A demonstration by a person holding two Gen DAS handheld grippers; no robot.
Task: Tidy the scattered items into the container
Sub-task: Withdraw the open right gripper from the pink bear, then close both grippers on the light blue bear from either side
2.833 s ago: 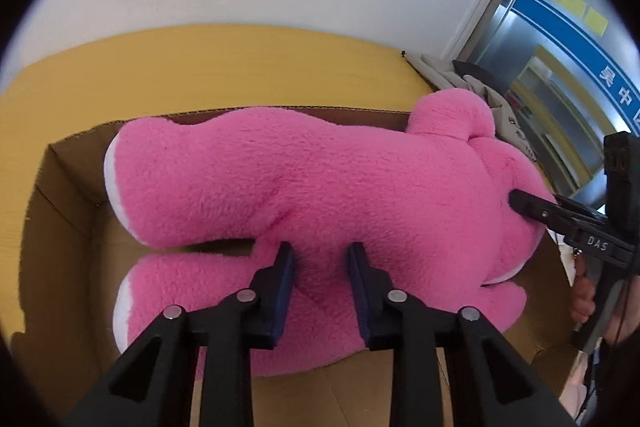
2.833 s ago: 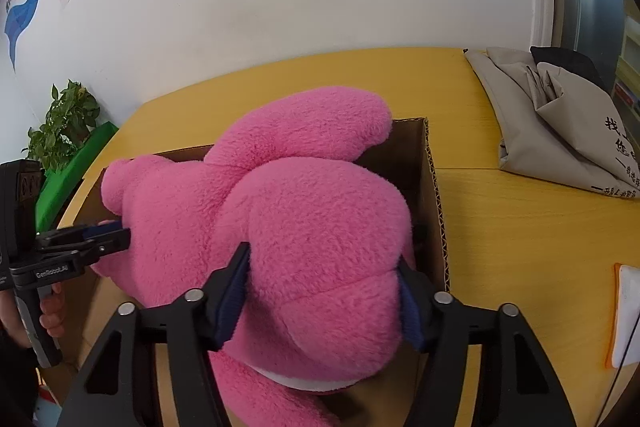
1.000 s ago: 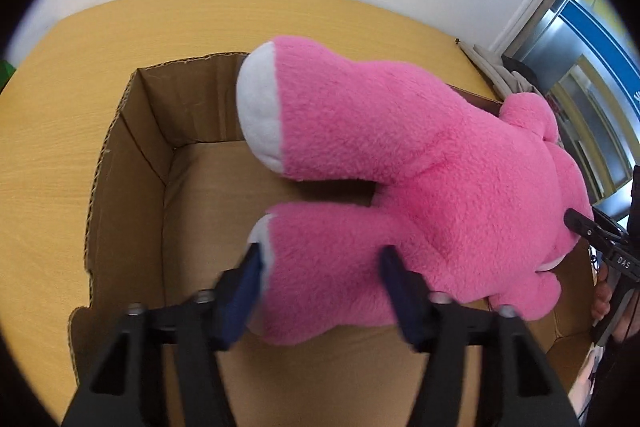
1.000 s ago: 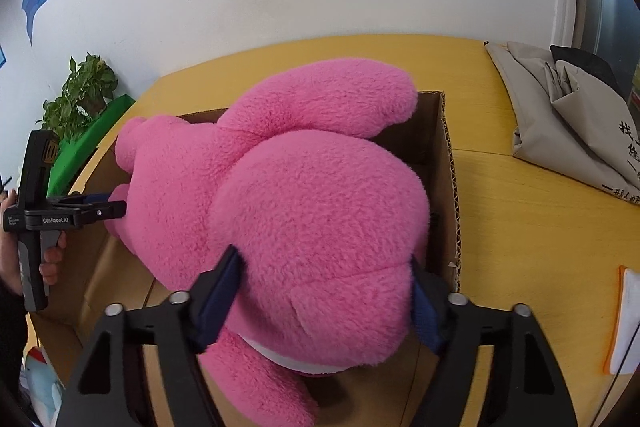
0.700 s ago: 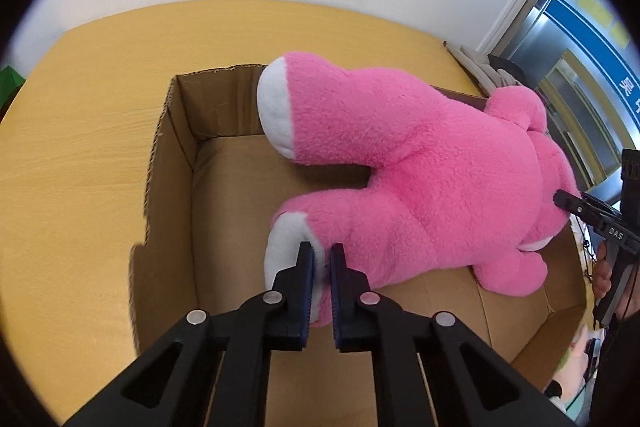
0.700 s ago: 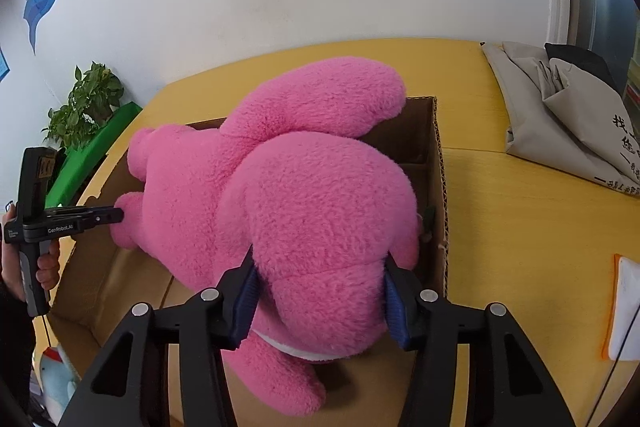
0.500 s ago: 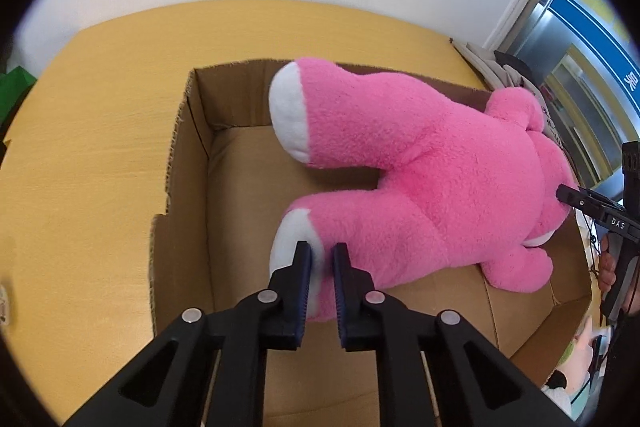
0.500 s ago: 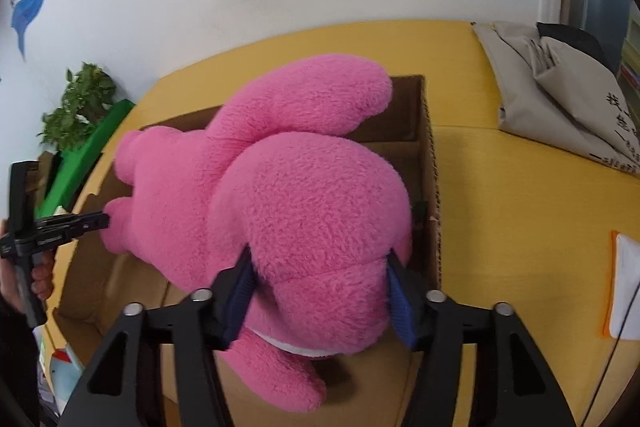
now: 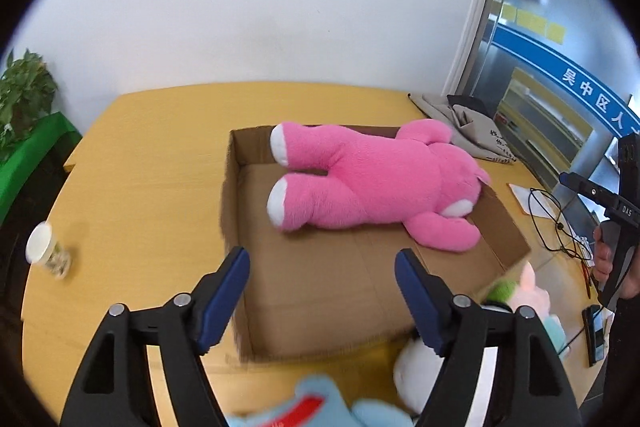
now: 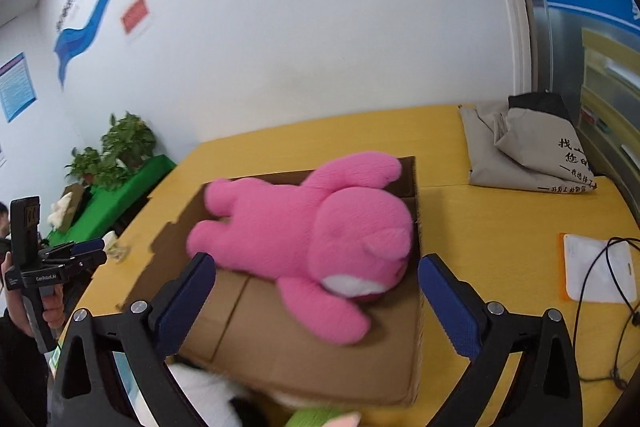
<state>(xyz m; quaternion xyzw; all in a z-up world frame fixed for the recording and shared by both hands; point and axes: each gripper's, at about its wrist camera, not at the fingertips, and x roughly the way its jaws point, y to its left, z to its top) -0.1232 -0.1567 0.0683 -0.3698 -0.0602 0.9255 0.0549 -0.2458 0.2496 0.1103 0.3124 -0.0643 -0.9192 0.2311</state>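
Note:
A big pink plush bear (image 9: 376, 183) lies face down in the open cardboard box (image 9: 320, 291) on the yellow table; it also shows in the right wrist view (image 10: 316, 231) inside the box (image 10: 312, 351). My left gripper (image 9: 322, 287) is open and empty, raised above the box's near edge. My right gripper (image 10: 316, 291) is open and empty, raised above the box's near side. A light blue plush (image 9: 304, 407), a white plush (image 9: 416, 375) and a pink and green plush (image 9: 520, 291) lie outside the box near its front.
A paper cup (image 9: 46, 255) lies on the table at the left. A grey bag (image 10: 524, 151), a white pouch (image 10: 596, 275) and black cables (image 10: 624, 307) lie at the right. Green plants (image 10: 116, 151) stand beyond the table's left end.
Both grippers have let go of the pink bear, opened wide and pulled back and up from the box. The bear now rests in the box.

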